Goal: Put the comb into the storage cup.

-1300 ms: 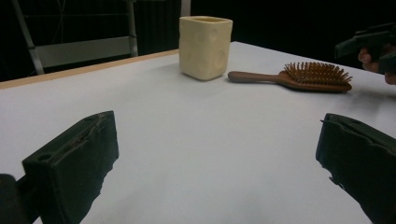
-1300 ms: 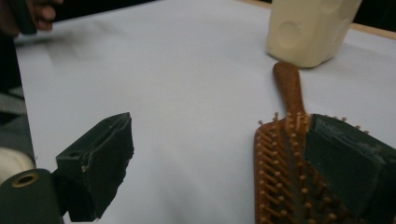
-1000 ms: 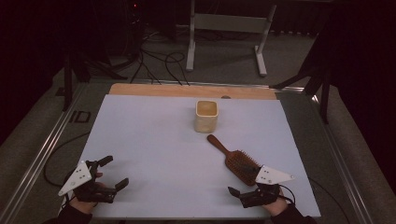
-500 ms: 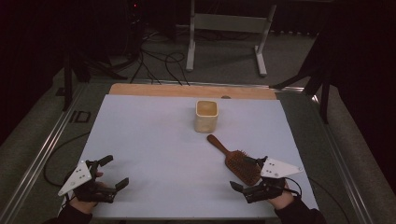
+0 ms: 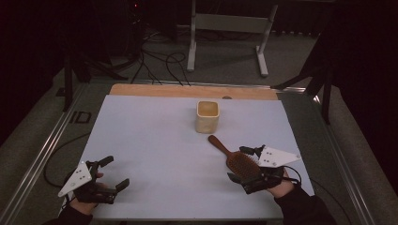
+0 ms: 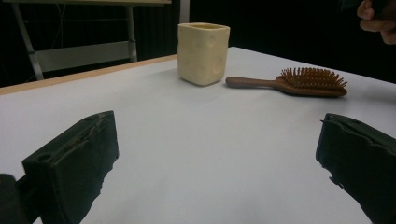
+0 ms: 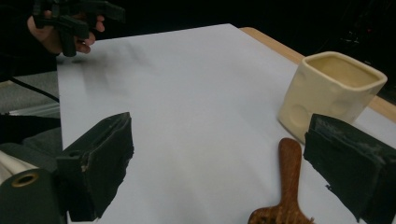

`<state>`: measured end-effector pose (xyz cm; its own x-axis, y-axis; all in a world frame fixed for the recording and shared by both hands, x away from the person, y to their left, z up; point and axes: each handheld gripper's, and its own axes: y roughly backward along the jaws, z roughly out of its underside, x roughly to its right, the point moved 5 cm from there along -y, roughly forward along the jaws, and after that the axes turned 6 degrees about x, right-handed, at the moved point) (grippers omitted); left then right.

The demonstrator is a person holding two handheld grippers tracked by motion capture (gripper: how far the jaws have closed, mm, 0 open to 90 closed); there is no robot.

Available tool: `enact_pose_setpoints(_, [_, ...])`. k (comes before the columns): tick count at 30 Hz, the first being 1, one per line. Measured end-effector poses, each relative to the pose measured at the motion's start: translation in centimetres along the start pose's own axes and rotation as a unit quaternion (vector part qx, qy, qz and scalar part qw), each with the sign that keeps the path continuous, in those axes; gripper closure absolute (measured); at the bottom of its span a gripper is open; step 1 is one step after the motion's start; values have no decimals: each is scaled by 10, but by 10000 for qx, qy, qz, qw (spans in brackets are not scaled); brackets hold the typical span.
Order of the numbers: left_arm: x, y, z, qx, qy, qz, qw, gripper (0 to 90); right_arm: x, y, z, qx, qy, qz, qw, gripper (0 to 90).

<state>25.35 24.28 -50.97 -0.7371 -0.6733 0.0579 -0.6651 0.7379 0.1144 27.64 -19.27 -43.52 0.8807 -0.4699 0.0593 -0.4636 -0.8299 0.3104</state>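
The wooden hairbrush [image 5: 237,161] lies bristles up on the white worktop [image 5: 159,140], its handle pointing toward the cream cup [image 5: 207,116] just beyond. The right gripper [image 5: 245,168] hovers over the brush head, jaws spread wide to either side (nothing clasped). The left gripper [image 5: 110,174] rests well apart, also wide.

Browns and cream on a pale bench

The hairbrush [image 5: 238,161] is reddish-brown wood with orange-brown bristles; the square cup [image 5: 207,116] is cream-yellow, dimpled on its sides. The bench [image 5: 155,136] top is pale bluish-white with a light wooden strip along its far edge. Both claws, left [image 5: 114,172] and right [image 5: 240,164], are black, each topped by a light grey plate.
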Motion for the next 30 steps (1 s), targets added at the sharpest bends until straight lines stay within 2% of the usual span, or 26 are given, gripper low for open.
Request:
enact_pose_setpoints(15, [0,1,0,31,3,-4,10000,1,24,-20,-16,-165,71,-163,9997,100])
enact_pose_setpoints(21, [0,0,0,34,1,-2,10000,1,33,-31,-18,-281,105,-189,9994,129])
enact_pose_setpoints(30, [-1,0,0,35,1,4,10000,1,42,-49,-15,-472,27,-353,9983,169])
